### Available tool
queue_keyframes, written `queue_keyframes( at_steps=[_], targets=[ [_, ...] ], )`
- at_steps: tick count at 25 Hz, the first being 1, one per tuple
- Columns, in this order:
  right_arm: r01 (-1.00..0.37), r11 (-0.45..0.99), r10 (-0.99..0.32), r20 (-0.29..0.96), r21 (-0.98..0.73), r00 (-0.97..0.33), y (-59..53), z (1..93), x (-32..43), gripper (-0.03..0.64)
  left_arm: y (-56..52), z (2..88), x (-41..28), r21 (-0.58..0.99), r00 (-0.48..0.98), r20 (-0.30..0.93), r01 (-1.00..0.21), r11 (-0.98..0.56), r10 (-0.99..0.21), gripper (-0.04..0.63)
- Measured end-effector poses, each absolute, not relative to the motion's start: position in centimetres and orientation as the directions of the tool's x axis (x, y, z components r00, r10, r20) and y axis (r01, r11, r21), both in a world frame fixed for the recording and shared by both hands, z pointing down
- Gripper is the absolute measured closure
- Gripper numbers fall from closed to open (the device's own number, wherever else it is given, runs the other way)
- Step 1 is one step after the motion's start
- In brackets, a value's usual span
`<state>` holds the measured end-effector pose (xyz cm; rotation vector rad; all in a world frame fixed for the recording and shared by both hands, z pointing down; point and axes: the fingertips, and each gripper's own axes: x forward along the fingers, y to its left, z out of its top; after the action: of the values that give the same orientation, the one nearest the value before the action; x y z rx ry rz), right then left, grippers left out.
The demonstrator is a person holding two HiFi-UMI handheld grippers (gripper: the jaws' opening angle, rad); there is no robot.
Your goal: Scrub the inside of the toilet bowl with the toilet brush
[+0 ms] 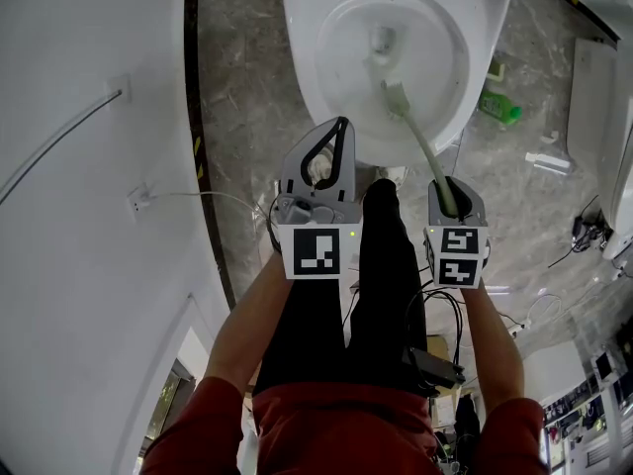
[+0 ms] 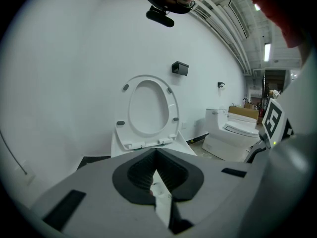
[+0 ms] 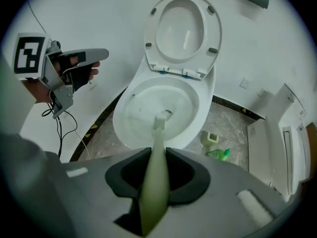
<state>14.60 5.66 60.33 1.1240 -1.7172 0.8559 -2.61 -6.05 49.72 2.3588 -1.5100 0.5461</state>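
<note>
The right gripper (image 3: 153, 155) is clamped on the pale green handle of the toilet brush (image 3: 156, 133). The brush head sits inside the toilet bowl (image 3: 130, 108), near the drain at its centre. The left gripper (image 2: 156, 150) is held above the bowl's near edge, its jaws closed tip to tip.

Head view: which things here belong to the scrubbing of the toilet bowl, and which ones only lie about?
For the job: toilet brush; toilet bowl; right gripper, shut on that brush.

Just lying about: green bottle on the floor; white cable; second toilet to the side.
</note>
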Motion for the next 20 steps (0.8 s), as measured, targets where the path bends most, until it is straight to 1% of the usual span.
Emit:
queue_keyframes(
  at_steps=[5,8,13,17,20],
  targets=[
    [-0.938,0.340,-0.365,0.910,-0.064,-0.194,3.3,61.6,13.2,0.514,-6.0,49.8,-2.6,0.030,0.379,0.463,-0.910,-0.414,-0.801,0.589],
    [-0.935,0.350,-0.387,0.900,-0.059,-0.202,1.0,63.0,11.3,0.514,-6.0,49.7,-2.9,0.031,0.372,0.452,-0.915,-0.403,-0.811,0.590],
    [-0.931,0.361,-0.409,0.887,-0.059,-0.215,-2.4,64.7,7.8,0.514,-5.8,49.9,-3.7,0.021,0.360,0.469,-0.917,-0.397,-0.806,0.589],
    [-0.945,0.315,-0.380,0.900,-0.090,-0.212,-3.1,65.2,7.4,0.514,-5.4,50.1,-4.3,0.026,0.350,0.475,-0.922,-0.385,-0.807,0.589],
    [-0.937,0.335,-0.353,0.908,-0.102,-0.225,-1.5,64.6,8.1,0.514,-5.2,50.1,-4.3,0.042,0.348,0.472,-0.927,-0.374,-0.810,0.591]
  ],
)
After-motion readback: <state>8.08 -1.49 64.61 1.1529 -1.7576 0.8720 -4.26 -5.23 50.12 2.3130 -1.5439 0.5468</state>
